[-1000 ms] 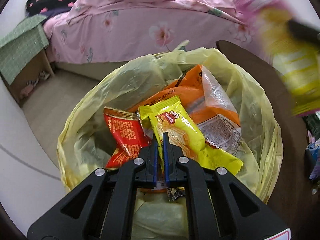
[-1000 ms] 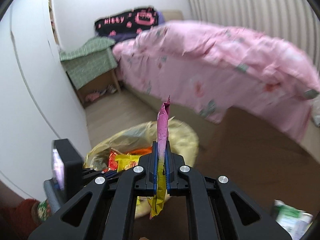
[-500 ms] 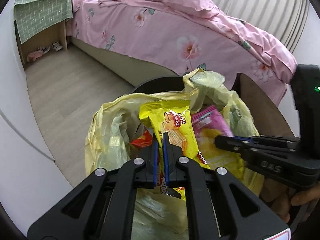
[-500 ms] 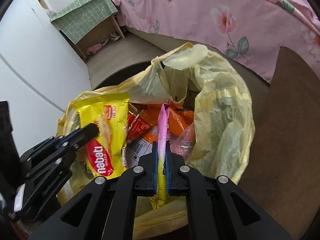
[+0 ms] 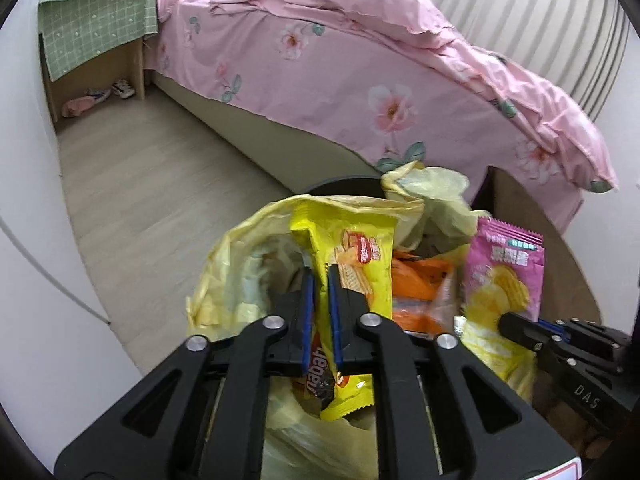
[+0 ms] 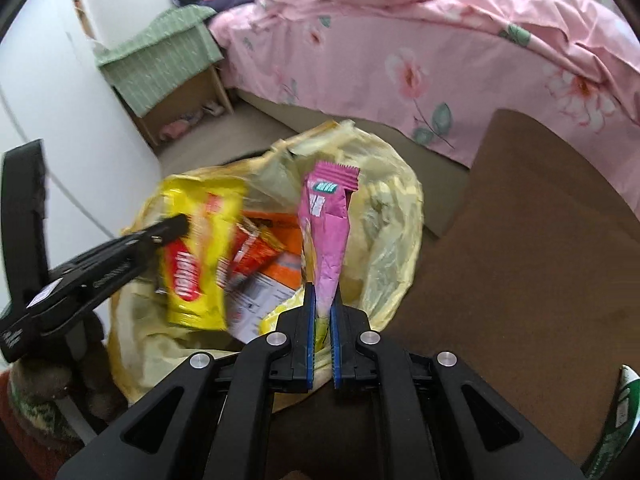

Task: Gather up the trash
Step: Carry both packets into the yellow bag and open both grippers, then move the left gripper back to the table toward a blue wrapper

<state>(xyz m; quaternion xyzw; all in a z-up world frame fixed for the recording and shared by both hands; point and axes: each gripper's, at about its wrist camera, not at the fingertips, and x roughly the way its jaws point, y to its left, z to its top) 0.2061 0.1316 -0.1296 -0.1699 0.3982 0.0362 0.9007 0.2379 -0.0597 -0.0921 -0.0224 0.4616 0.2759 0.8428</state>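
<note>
Left claw (image 5: pixel 319 312) clenched on yellow wafer wrapper (image 5: pixel 352 264), right claw (image 6: pixel 323 320) on pink chip packet (image 6: pixel 326 236); long axes upright. I judge both hang over the yellow bin bag (image 6: pixel 384 208), frame centre; drop falls inside.

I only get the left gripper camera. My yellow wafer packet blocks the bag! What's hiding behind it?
Observer: From the right wrist view, a red snack wrapper lies in the yellow trash bag, right beside your yellow wafer packet.
Operator: Is the pink chip bag flat or squished?
Observer: From the right wrist view, the pink chip bag is folded narrow, standing up from the right gripper, which is shut on it.
Operator: Anything else to pick up?
Observer: Maybe. A green and white package shows at the far right edge of the right wrist view, on the brown surface.
</note>
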